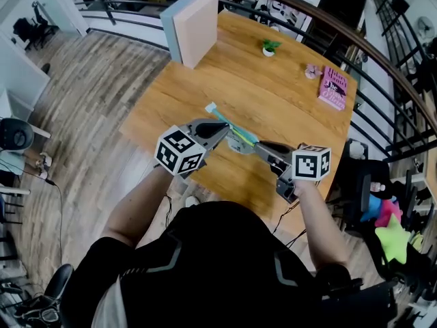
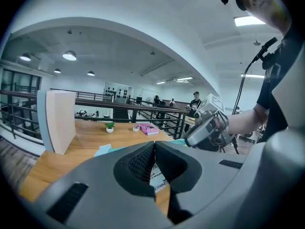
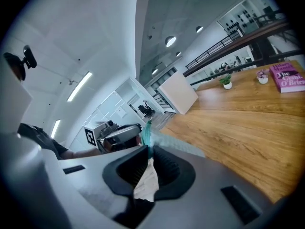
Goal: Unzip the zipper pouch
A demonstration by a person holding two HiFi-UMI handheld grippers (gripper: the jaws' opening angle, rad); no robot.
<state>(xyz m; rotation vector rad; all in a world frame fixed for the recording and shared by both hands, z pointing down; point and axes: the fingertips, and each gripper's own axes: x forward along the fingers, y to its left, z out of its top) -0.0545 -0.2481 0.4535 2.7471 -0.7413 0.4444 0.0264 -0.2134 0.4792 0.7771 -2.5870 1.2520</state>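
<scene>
The teal zipper pouch hangs between my two grippers over the near part of the wooden table. My left gripper is shut tight at the pouch's top seam. In the left gripper view its pads meet with no gap, and printed white cloth shows just below them; the zipper pull itself is hidden. My right gripper is shut on the pouch's other end. In the right gripper view a teal edge and pale cloth sit pinched between its jaws.
At the table's far left stands a pink and grey box. A small potted plant, a little pink object and a pink book lie at the far right. A curved railing runs behind the table.
</scene>
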